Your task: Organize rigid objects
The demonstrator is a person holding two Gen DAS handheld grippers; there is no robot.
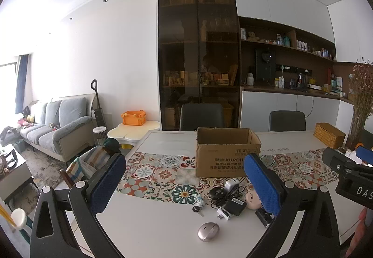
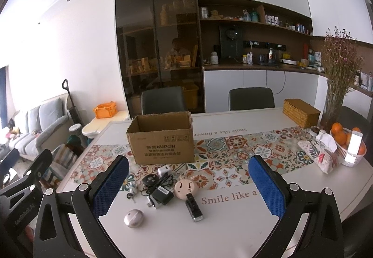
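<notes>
White tabletop (image 2: 233,230) is carrying a patterned runner (image 2: 233,153) across its middle, and both grippers are hovering above the near edge.

Left gripper (image 1: 186,178) is holding its blue pads (image 1: 107,183) wide apart, gripping nothing. Right gripper (image 2: 188,185) is likewise standing spread, its pads (image 2: 268,188) empty. In the left wrist view, the right gripper's black body is showing at the right edge.

Nearest the edge, a silver mouse (image 2: 133,218) is lying alone on the bare tabletop. Just right of it, a black oblong device (image 2: 194,208) is resting with one end pointing toward the camera. Beyond these, a cluster is sitting at the runner's near border: a black adapter (image 2: 162,194) on a white plug (image 2: 153,203), a tangled black cable (image 2: 160,182), a pink round case (image 2: 186,188) touching the oblong device's far end, a white charger (image 2: 164,170), and keys (image 2: 131,195) at the left side.

Behind the cluster, an open cardboard box (image 2: 163,141) is standing upright on the runner, printed side facing the camera. Its inside is not visible.

Farther right, a tissue pouch (image 2: 319,157) and a fruit basket (image 2: 349,148) are sitting near the right edge. A wicker box (image 2: 300,113) and a vase (image 2: 333,104) of dried flowers are standing at the far right corner. Two dark chairs (image 2: 251,98) are facing the far side of the table.
</notes>
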